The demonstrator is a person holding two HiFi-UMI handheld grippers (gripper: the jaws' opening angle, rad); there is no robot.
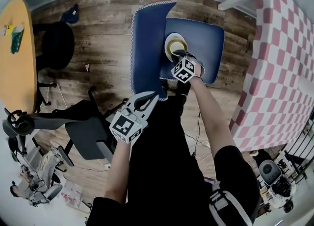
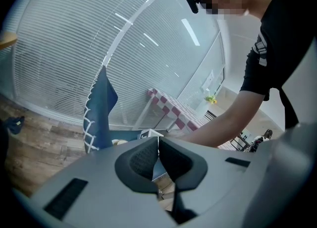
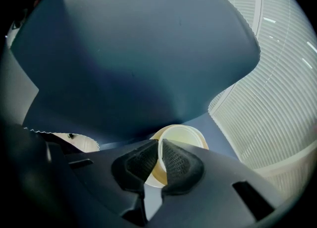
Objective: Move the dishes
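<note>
Office-like room: grey swivel chair (image 1: 86,132) at eight o'clock, round yellow tabletop (image 1: 17,68) at nine, slatted blinds (image 2: 59,49) across the windows.

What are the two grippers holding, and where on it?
Right gripper: the cream round bowl, by its rim. Left gripper: the blue cloth, by its lifted edge.

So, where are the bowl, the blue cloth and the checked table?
bowl (image 3: 183,134), right gripper view, on its pale inside.
blue cloth (image 1: 147,43), head view, on the raised flap.
checked table (image 1: 279,73), head view, on its red and white cover.
</note>
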